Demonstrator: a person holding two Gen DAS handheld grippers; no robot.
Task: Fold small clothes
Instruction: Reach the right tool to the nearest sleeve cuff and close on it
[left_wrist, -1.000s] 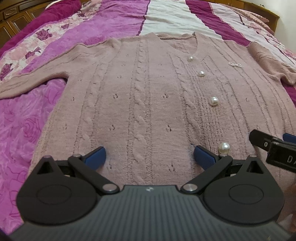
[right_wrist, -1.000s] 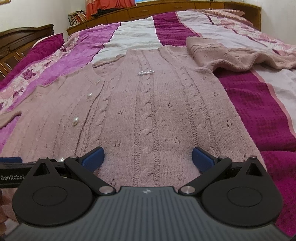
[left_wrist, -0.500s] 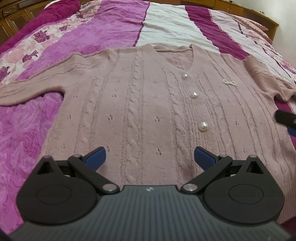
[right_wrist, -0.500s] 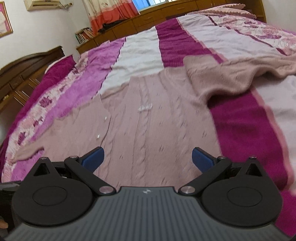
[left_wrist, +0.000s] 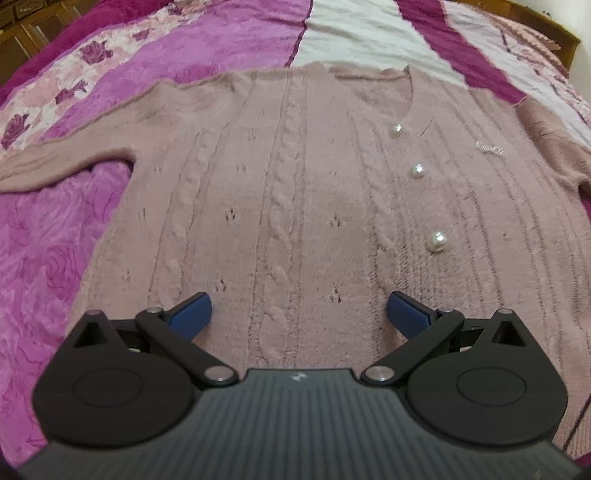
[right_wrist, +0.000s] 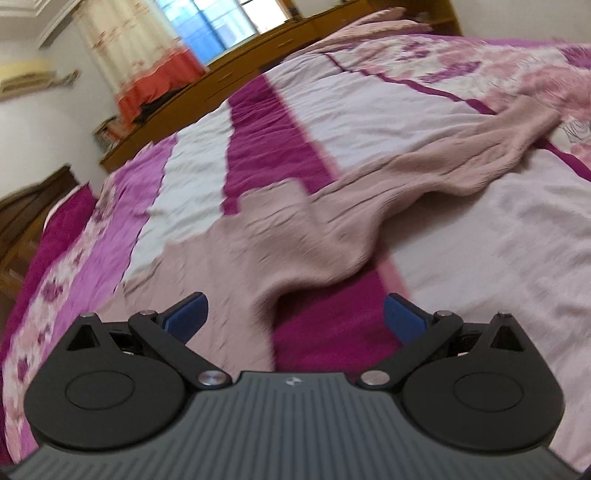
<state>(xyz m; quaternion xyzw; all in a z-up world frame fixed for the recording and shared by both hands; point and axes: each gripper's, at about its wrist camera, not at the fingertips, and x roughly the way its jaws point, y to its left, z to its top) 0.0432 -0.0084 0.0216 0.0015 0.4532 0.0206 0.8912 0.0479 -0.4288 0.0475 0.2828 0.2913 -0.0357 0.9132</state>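
the left gripper has backed off the hem, fingers spread and empty, the pink cardigan flat on the bedspread; the right gripper, also spread, has swung from the body toward the rumpled right sleeve, likely the first fold

The left gripper is held low and level, its two blue-padded fingers spread wide apart with nothing between them. The black linkage arms behind the pads are splayed out to either side of the ribbed grey body. The right gripper has its jaws equally wide, blue pads far apart and gripping nothing; its view is tilted and smeared with blur. Neither hand of the person nor any sleeve shows in either view
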